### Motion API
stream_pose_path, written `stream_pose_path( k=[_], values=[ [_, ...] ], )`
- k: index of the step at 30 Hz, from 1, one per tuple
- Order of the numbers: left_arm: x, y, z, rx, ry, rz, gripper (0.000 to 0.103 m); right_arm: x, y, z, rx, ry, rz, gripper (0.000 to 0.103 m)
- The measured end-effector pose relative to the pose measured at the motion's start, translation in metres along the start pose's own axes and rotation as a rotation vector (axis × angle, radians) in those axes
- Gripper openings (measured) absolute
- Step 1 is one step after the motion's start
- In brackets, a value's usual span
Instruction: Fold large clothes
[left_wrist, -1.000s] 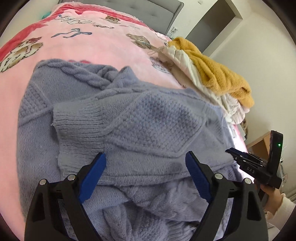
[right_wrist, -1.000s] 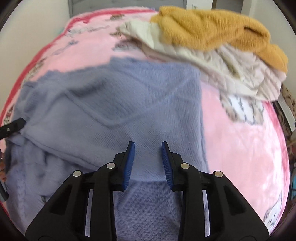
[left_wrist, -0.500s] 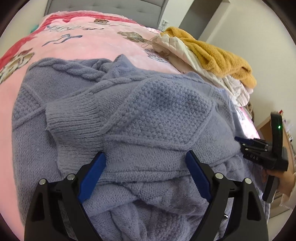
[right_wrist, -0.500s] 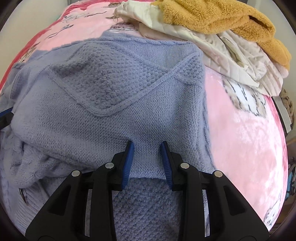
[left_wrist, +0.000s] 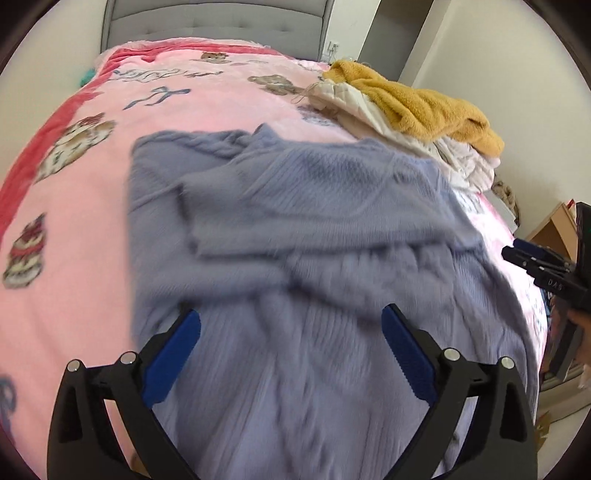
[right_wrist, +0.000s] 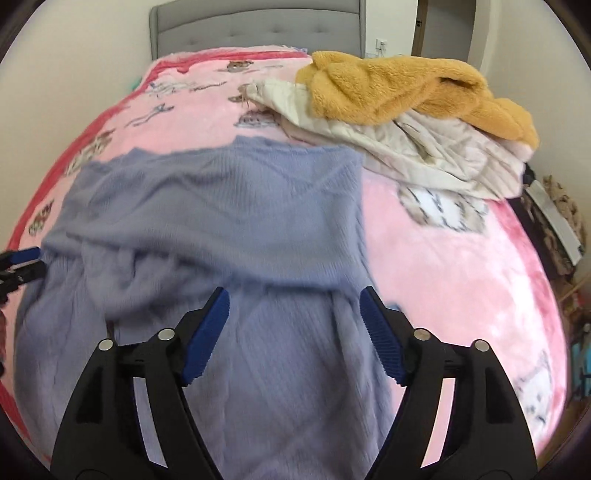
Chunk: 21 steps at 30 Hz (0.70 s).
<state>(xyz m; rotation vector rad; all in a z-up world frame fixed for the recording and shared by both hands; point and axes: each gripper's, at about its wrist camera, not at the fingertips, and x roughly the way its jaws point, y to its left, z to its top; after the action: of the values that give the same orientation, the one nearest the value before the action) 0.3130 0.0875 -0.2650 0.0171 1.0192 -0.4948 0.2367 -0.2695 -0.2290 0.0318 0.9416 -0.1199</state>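
Left wrist view: sweater (left_wrist: 314, 236) folded, long axis top-bottom of frame; left tool (left_wrist: 291, 354) and right tool (right_wrist: 295, 332) both opening, gripping nothing.

Left gripper (left_wrist: 290, 332): jaws opening, blue pads spread wide, nothing pinched between them, pitched steeply downward. Right gripper (right_wrist: 293, 312): jaws opening, pads parted and pressing on nothing, same steep downward pitch. In the left wrist view the right gripper sits at the far right edge, a hand (left_wrist: 580, 328) wrapped on its grip.
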Motion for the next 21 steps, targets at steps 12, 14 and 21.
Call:
stream_pose_path(
  k=[12,14,21],
  values=[
    [-0.072,0.026,-0.095,-0.035,0.067,-0.009,0.097,-0.069,0.001,-0.101,0.063,0.116,-0.111,0.077],
    [-0.077,0.032,-0.109,-0.052,0.085,-0.013,0.097,-0.073,0.005,-0.116,0.042,0.14,-0.136,0.077],
    [-0.085,0.034,-0.169,-0.089,0.185,-0.036,0.097,-0.081,-0.004,-0.165,0.06,0.234,-0.178,0.077]
  ],
)
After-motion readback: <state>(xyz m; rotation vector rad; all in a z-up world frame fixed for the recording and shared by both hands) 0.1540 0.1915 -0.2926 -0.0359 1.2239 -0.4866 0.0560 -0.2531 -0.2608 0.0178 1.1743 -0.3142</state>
